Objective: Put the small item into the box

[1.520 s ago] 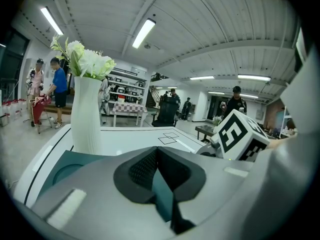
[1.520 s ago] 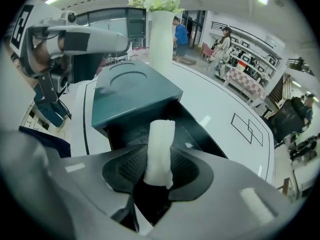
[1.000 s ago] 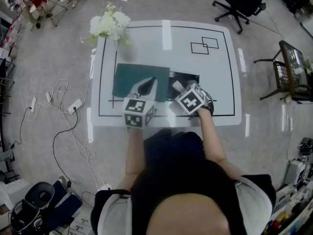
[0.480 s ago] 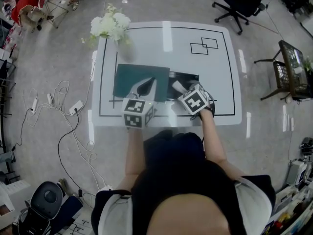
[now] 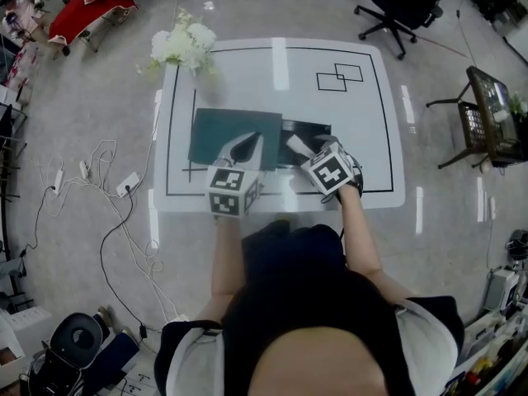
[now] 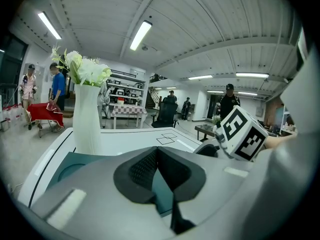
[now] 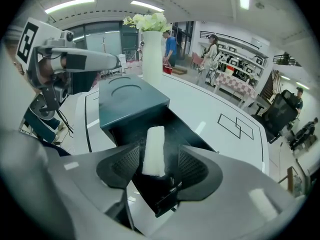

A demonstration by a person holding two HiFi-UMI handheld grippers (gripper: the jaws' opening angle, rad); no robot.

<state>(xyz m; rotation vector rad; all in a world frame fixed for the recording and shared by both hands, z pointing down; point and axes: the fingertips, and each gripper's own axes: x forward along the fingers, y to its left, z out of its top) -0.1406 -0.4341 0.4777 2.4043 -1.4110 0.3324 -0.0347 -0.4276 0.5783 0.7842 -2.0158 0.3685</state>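
Right claw (image 7: 160,162) spread, jaws just been opening; white item (image 7: 154,149) loose between them, over box's (image 7: 130,101) open tray (image 7: 176,130). Best withdraw straight, no snagging. Left claw (image 6: 157,151) pressed together over box lid.

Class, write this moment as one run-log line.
right claw: just opened wider | white item: ungripped inside it, above open box | left claw: shut

Head view overhead, steeply down; gripper views low, close; all share box (image 5: 214,134).
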